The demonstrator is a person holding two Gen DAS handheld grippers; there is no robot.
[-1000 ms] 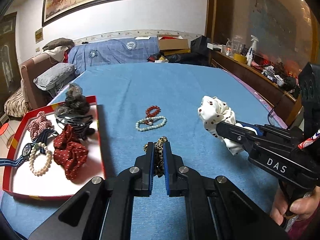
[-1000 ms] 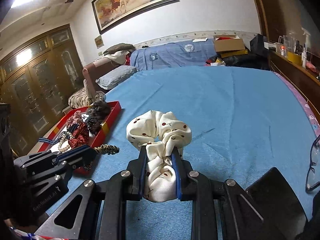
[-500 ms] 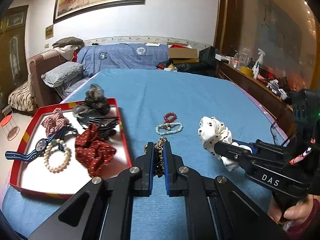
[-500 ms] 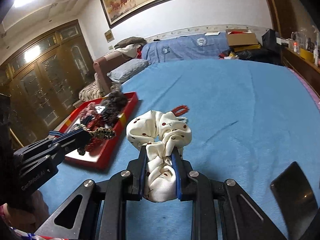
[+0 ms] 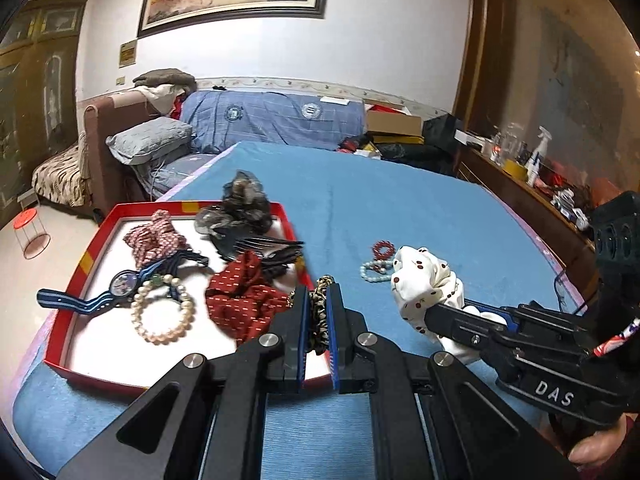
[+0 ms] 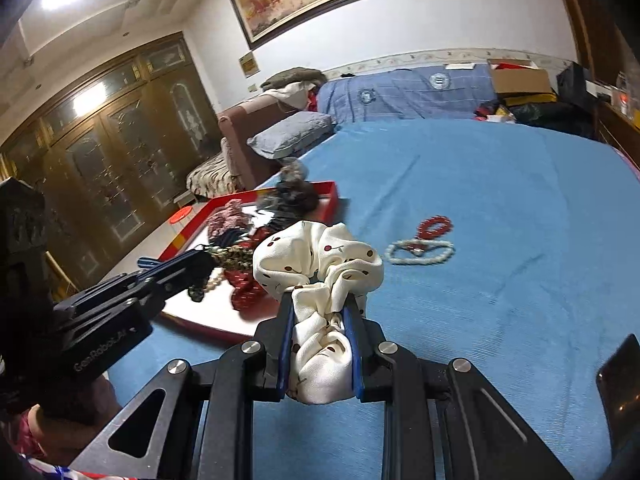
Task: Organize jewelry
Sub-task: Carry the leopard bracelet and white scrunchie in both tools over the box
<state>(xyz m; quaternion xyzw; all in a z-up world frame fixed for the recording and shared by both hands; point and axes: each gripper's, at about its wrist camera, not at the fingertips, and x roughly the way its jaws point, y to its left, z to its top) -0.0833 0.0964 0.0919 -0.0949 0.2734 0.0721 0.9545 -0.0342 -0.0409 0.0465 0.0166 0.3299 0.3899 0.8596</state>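
My left gripper [image 5: 317, 294] is shut on a leopard-print hair tie [image 5: 320, 320], its tips over the right rim of the red tray [image 5: 104, 228]. To its right, my right gripper [image 6: 320, 304] is shut on a white cherry-print scrunchie [image 6: 316, 256], held above the blue cloth. In the right wrist view the left gripper [image 6: 204, 258] and its hair tie [image 6: 236, 258] hang over the tray [image 6: 326, 200]. A red bead bracelet [image 5: 383, 249] and a pale bead bracelet [image 5: 374, 269] lie together on the cloth beyond the scrunchie.
The tray holds a red dotted scrunchie [image 5: 244, 300], a pearl bracelet [image 5: 162, 314], a blue watch [image 5: 120, 284], a pink scrunchie [image 5: 154, 238], a dark scrunchie [image 5: 240, 208] and a black claw clip [image 5: 272, 248]. A dark flat object [image 6: 620, 380] lies at the cloth's right edge.
Both grippers have swung left toward the tray, each still holding its item. The left gripper's tips now reach over the tray's right rim, and the beads appear further right.
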